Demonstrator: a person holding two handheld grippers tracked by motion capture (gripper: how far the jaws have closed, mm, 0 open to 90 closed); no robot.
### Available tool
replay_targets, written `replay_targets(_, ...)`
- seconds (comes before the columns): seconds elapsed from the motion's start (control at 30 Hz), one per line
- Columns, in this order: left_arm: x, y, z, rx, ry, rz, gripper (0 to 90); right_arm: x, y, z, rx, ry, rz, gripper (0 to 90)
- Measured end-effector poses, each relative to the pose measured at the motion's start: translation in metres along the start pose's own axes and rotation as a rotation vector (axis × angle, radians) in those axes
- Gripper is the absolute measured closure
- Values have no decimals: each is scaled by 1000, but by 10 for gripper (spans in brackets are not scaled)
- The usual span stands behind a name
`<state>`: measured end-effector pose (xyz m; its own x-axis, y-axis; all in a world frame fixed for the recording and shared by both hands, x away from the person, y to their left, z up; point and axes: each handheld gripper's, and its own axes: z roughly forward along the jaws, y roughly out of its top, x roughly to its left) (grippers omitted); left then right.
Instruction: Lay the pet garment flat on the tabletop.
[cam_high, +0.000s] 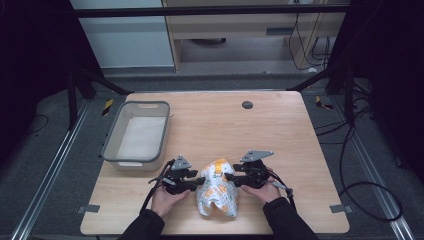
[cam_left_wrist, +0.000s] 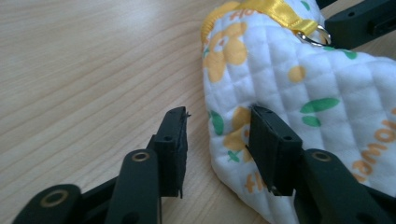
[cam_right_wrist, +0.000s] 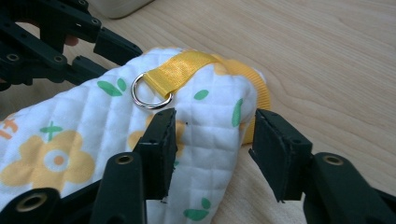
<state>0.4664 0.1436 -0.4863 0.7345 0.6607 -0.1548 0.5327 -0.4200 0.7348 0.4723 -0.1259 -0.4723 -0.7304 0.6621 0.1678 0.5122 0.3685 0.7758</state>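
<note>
- The wooden counter (cam_high: 280, 140) takes up the middle of the high view, with a small dark round spot (cam_high: 247, 104) near its far edge, above centre of the frame.
- A grey plastic basin (cam_high: 113, 136) stands on the counter at centre left of the high view, well apart from the hands.
- A quilted white cloth item (cam_high: 218, 195) with orange flowers and green leaves lies bunched on the counter at lower centre of the high view, between the two grippers.
- The left gripper (cam_high: 196, 182) is held in the person's left hand (cam_high: 167, 198), at lower centre of the high view just left of the cloth. In the left gripper view its jaws stand wide apart, one on bare wood, the other against the cloth's edge (cam_left_wrist: 299, 107); nothing is clamped.
- The right gripper (cam_high: 231, 179) is held in the right hand (cam_high: 262, 192), just right of the cloth in the high view. In the right gripper view its jaws are wide apart, straddling the end of the cloth (cam_right_wrist: 205, 121) without closing on it.
- A yellow ribbon strap (cam_right_wrist: 180, 70) runs over the cloth at upper centre of the right gripper view.
- A small metal ring (cam_right_wrist: 150, 92) hangs from that strap, lying on the cloth.
</note>
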Motion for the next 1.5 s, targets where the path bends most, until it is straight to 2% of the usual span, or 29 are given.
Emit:
replay_targets(0.2,-1,-1,5,28,-41,-10,684,1,-1,3,28,24,5,611)
replay_targets(0.33,-2,-1,7,42,-39,-13,739,1,-1,3,32,23,-1,658)
replay_targets(0.37,-3,-2,9,54,-37,-11,761,2,0,2,38,17,-6,705)
replay_targets(0.5,-3,-2,9,65,-38,-15,830,1,0,2,45,17,-2,772)
replay_targets(0.73,-4,-1,8,63,-33,-9,867,2,0,2,55,15,-11,825)
replay_targets(0.83,-4,1,3,51,-29,-4,870,2,1,-1,54,13,-12,835)
replay_targets(0.97,-5,4,-13,-5,-17,-9,873,1,2,-9,33,18,-7,839)
replay_targets(1.07,-6,7,-21,-28,-6,-2,873,1,3,-13,23,16,-8,839)
replay_targets(1.1,-7,9,-29,-53,2,7,874,1,4,-17,5,15,-4,840)
replay_targets(1.2,-10,12,-39,-88,15,19,876,2,6,-23,-20,18,-9,844)
replay_targets(1.5,-16,19,-55,-151,27,41,877,8,12,-38,-83,23,-27,854)
